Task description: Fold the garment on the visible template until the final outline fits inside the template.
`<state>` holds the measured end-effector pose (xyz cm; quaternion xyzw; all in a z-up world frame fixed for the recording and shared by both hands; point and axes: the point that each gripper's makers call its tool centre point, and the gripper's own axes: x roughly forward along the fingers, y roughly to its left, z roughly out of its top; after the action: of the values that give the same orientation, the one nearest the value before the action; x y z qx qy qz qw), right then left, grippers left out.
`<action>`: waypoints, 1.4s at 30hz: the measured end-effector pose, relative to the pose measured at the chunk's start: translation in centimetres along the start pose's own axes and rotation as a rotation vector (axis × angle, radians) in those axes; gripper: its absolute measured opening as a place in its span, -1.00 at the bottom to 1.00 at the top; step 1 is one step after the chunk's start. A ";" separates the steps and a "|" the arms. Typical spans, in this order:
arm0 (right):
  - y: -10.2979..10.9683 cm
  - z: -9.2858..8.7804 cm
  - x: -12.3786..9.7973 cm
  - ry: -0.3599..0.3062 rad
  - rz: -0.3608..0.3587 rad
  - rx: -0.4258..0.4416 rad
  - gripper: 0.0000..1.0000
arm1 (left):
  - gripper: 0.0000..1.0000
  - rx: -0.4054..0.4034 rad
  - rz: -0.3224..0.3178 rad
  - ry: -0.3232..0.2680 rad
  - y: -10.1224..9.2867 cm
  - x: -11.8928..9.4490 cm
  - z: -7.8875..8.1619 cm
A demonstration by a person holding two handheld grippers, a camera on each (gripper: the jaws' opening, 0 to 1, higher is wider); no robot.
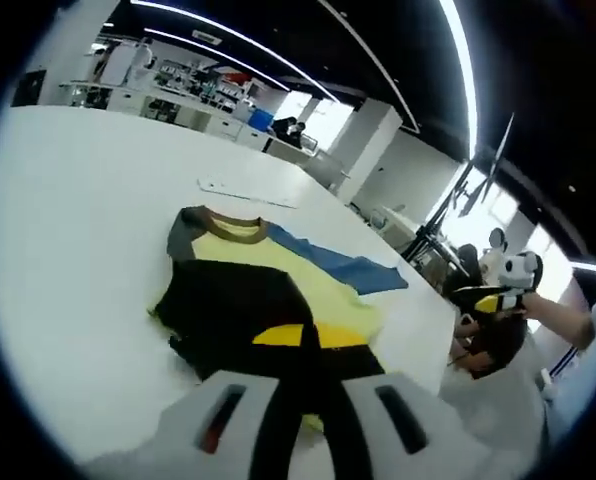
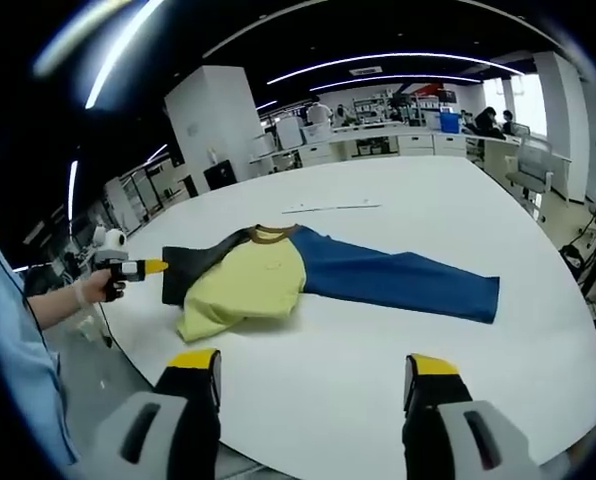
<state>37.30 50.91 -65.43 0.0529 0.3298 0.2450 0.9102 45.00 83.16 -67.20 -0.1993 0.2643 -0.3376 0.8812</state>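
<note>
- On the white table (image 2: 458,240), a long-sleeved shirt (image 2: 278,270) lies partly folded; soft, matte knit cloth, with a pale yellow body, brown ribbed collar (image 2: 270,235), one black sleeve and one blue sleeve (image 2: 398,275).
- Table surface: smooth, glossy, rounded at the near edge in the right gripper view.
- Blue sleeve lies flat and straight, stretched out away from the body; its cuff end is squared off.
- Black sleeve (image 1: 243,310) is folded over the yellow body in the left gripper view, covering much of the chest; creased and lumpy at the fold.
- Left gripper (image 1: 313,385): grey jaws nearly together, with black cloth running down between them; cannot tell whether they actually pinch it, since the contact is hidden at the bottom of the view.
- Right gripper (image 2: 313,385): black jaws with yellow tips, set wide apart, nothing between them; the shirt lies well beyond the tips, apart from them.
- In the right gripper view the left gripper (image 2: 128,267) appears at the black sleeve's edge, held by a gloved hand (image 2: 86,290); jaw state unreadable there.
- A thin white strip (image 2: 330,208) lies on the table beyond the collar; too small to identify.
- No template outline can be made out on the table.
</note>
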 end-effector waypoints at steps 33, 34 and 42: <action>0.0 -1.0 0.0 0.024 -0.012 0.030 0.45 | -0.47 0.043 -0.078 0.134 -0.1 6.4 -3.2; 0.1 -1.0 0.0 0.026 -0.008 0.030 0.44 | -0.41 0.056 -0.089 0.130 -0.5 6.1 -3.0; 0.4 -0.9 0.4 0.032 0.004 0.023 0.44 | 0.26 0.088 -0.091 0.085 -0.9 4.1 -1.9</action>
<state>36.84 51.41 -66.31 0.0601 0.3471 0.2439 0.9036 46.01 79.37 -69.58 -0.1578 0.2772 -0.3968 0.8607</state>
